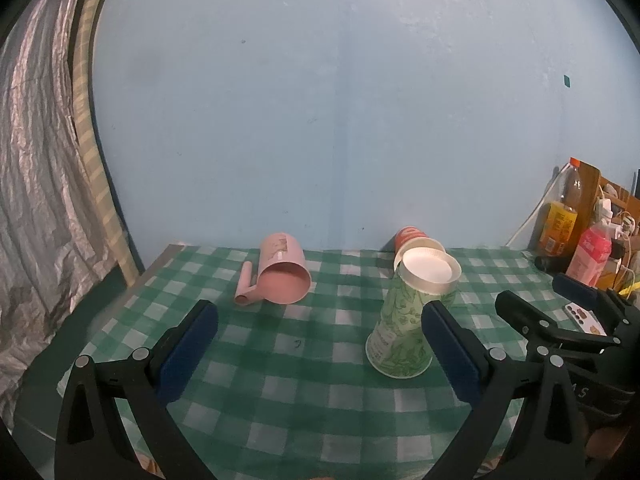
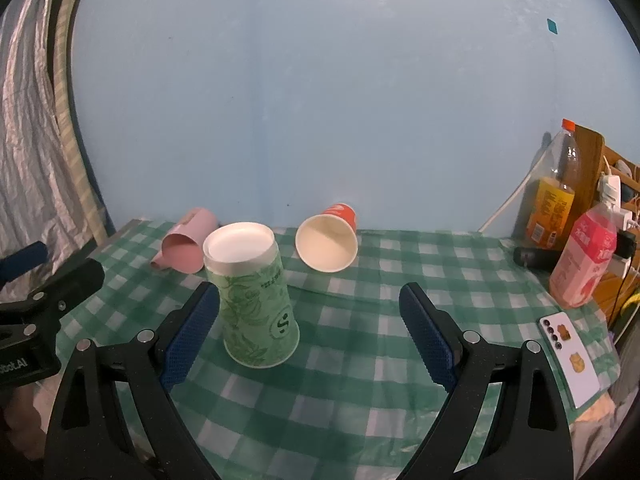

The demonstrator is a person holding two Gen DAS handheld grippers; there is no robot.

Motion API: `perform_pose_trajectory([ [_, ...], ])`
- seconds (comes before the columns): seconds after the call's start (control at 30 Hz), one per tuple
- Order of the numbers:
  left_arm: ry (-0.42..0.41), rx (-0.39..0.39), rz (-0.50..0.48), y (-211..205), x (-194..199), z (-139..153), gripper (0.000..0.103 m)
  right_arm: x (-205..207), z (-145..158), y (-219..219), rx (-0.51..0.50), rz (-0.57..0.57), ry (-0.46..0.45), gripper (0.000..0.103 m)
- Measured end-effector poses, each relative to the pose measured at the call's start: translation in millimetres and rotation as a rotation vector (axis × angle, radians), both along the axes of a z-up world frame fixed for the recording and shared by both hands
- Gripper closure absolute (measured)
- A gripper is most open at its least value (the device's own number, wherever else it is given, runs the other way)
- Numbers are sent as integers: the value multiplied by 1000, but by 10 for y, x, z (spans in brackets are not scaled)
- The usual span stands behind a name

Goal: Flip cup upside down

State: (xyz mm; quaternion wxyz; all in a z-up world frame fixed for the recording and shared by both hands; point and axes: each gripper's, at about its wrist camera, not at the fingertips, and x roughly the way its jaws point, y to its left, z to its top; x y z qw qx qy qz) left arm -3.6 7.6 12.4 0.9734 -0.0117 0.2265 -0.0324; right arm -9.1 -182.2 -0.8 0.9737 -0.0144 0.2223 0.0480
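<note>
A green patterned paper cup (image 2: 258, 296) stands upside down on the checked tablecloth (image 2: 360, 360), its white base up; it also shows in the left wrist view (image 1: 408, 320). A pink mug (image 1: 282, 270) with a handle lies on its side at the back left (image 2: 186, 246). A red paper cup (image 2: 330, 240) lies on its side at the back, mouth toward me, partly hidden behind the green cup in the left wrist view (image 1: 408, 236). My left gripper (image 1: 320, 320) is open and empty. My right gripper (image 2: 308, 304) is open, its left finger beside the green cup.
At the right edge stand a brown drink bottle (image 2: 550, 196), a pink carton (image 2: 584, 256), a dark object (image 2: 534, 258) and a phone (image 2: 570, 360) lying flat. A blue wall rises behind the table. A silver curtain (image 1: 36, 200) hangs at the left.
</note>
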Motion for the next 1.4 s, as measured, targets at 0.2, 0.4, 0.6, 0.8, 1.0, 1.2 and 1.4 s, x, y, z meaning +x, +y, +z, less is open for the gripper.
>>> perform_pose_trajectory([
  [0.2,4,1,0,8,1,-4,1,0,1,-2,-1,2,-1,13],
  [0.4,7,-1,0,-3,0,-17,1,-16,-3,-7,-1,0,-1,13],
  [0.6,14,3,-5,-28,-9,-45,1,-15,-7,-5,0,2,1,13],
  [0.8,18,4,-10,-41,-11,-53,1,-27,-20,6,-1,4,3,13],
  [1.0,19,4,-11,-40,-12,-52,1,-27,-20,0,1,4,4,13],
  [1.2,20,6,-14,-52,-19,-46,1,-25,-33,10,0,3,8,13],
  [1.4,20,6,-15,-49,-17,-45,1,-37,-34,13,0,3,8,13],
])
